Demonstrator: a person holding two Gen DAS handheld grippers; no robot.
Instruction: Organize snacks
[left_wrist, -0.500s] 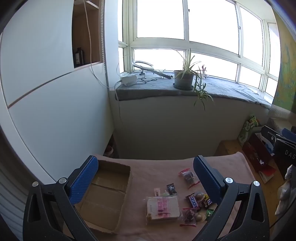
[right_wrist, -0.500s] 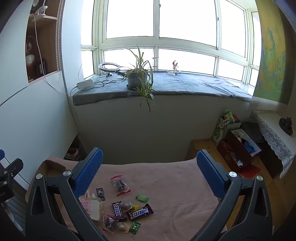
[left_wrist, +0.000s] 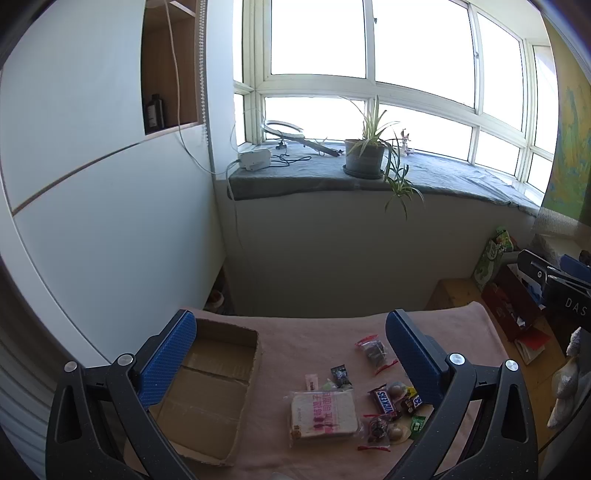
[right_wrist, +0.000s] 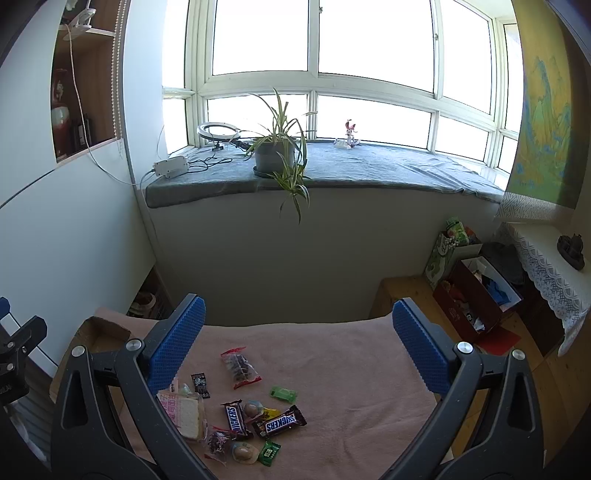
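Both tongs up off the table, angled down at the snack pile, nothing picked yet.

- Left tongs (left_wrist: 291, 354): jaws spread wide, empty. Cardboard box (left_wrist: 207, 391) sits under the left pad; pile lies toward the right pad.
- Right tongs (right_wrist: 295, 350): jaws also wide apart, nothing between pads. Pile shows low and left in its view.
- Table (right_wrist: 332, 354): covered w/ pinkish cloth. Box at its left end, open top, shallow, looks empty inside. Prob. the drop spot, so left side stays free for loading.
- Snacks, all placed rel. to the box: every one lies right of it, on the cloth, none inside.
 - Bagged bread slice (left_wrist: 323, 415) nearest the box, flat, pink print up.
 - Two Snickers bars (right_wrist: 279, 421) further right, near each other, one at an angle to the other.
 - Clear pouch w/ red ends (right_wrist: 240, 367), dark contents, furthest back, apart from the cluster.
 - Green sweet (right_wrist: 283, 394) alone, furthest from the box.
 - Small black sachet (left_wrist: 340, 373) just behind the bread.
 - Round wrapped sweets + one green packet at the near edge, bunched; some touch, can't tell which overlap.
- Judgement: task at its start. Bread is the closest, flattest item; left tongs seem best placed for it. Thin wrappers on soft cloth may snag or slide.
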